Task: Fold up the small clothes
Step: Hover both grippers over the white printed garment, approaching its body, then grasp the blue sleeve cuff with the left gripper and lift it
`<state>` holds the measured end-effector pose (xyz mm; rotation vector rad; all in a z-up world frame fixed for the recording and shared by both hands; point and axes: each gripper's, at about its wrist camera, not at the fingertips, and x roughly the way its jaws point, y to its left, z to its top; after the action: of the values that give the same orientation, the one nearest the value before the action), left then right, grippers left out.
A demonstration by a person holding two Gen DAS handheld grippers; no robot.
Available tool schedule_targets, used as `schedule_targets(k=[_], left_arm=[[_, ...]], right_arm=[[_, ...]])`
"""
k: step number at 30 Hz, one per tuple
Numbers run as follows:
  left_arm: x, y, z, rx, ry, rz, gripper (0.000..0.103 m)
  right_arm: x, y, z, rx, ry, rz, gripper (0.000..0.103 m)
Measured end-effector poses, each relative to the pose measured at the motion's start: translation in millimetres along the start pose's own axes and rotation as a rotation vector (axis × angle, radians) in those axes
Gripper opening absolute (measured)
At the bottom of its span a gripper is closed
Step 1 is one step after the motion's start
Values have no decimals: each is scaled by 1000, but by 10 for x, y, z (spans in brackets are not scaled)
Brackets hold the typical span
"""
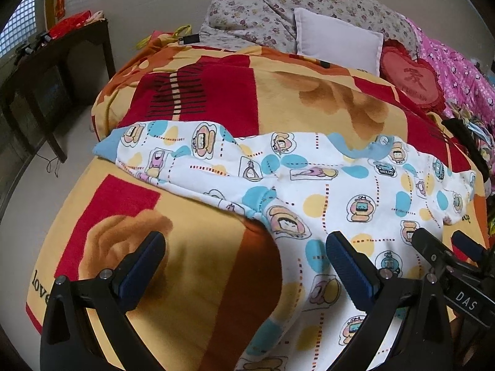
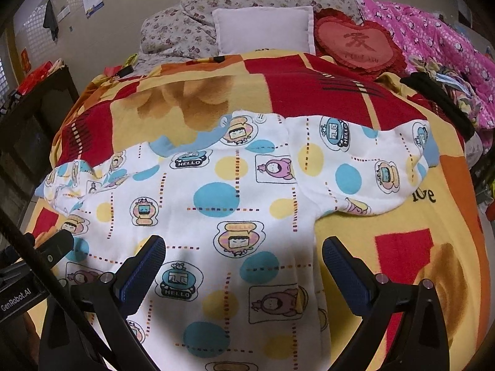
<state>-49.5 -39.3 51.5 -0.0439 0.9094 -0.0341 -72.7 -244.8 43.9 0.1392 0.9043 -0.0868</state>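
Overhead, both claws [image 1: 244, 262] [image 2: 243, 262] agape above garment [image 2: 216, 204] edges.

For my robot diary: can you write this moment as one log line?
step: before fold | baby top: spread flat on blanket | left gripper: open, empty | right gripper: open, empty

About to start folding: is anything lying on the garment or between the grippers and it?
Nothing visible: the garment lies bare on the blanket, with the open left gripper and right gripper directly over it.
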Motion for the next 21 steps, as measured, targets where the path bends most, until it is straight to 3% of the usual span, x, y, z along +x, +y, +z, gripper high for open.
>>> schedule_targets(k=[21], left_arm=[[57, 118, 18, -36, 19, 1, 103]], right_arm=[[22, 18, 2, -8, 9, 7, 103]])
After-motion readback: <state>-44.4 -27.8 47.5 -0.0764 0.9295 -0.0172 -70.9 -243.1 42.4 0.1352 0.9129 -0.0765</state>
